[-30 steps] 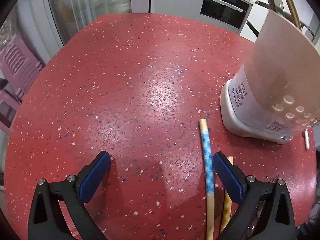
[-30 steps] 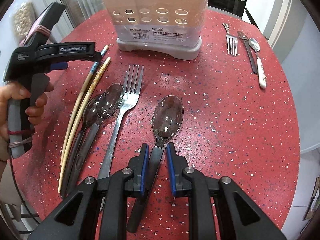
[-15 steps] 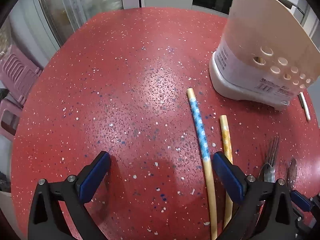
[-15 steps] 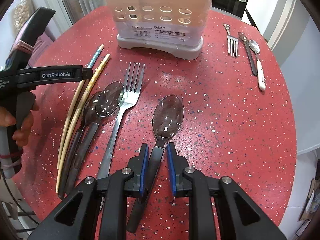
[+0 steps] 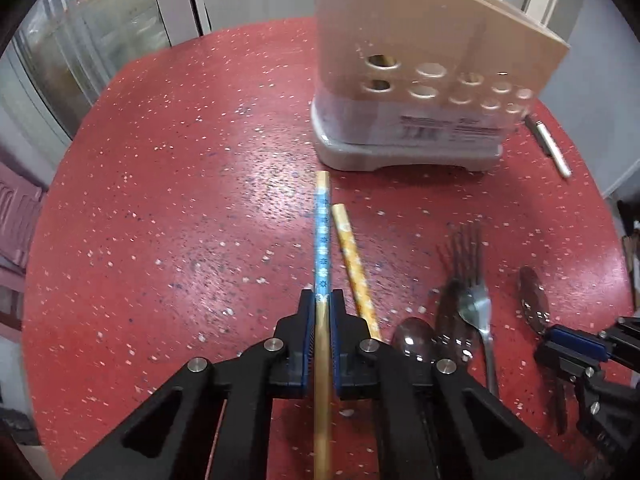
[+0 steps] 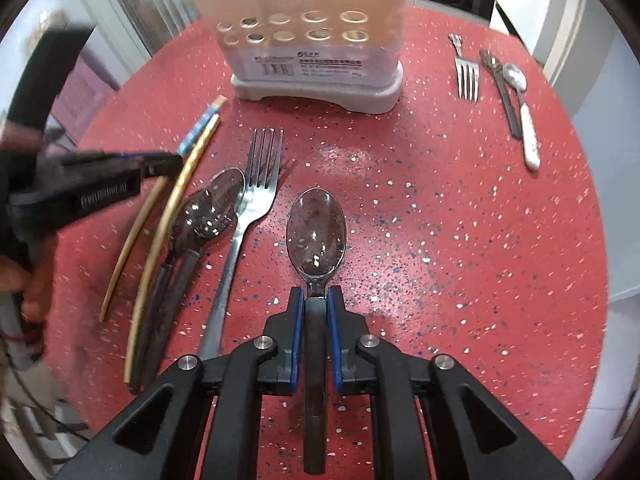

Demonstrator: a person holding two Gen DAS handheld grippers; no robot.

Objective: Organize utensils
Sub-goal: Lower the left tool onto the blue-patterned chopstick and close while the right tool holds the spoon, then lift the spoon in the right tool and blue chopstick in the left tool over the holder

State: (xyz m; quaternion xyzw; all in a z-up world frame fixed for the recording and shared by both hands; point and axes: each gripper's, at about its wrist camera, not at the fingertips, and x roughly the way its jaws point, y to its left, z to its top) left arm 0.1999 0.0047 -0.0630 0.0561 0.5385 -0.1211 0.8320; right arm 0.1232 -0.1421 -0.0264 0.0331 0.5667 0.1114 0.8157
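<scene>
The blue chopstick [image 5: 322, 240] lies on the red speckled table [image 5: 160, 200], pinched by the left gripper [image 5: 321, 312], whose jaws have just closed. The right gripper [image 6: 316, 312], just tightening, clamps a spoon [image 6: 316, 228] mid-table. The holder [image 6: 312, 40] stands near the far edge, cabinets behind.

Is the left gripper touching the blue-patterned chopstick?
Touching. The left wrist view shows the left gripper with both blue pads pressed against the blue-patterned chopstick, jaws just closed on it.
</scene>
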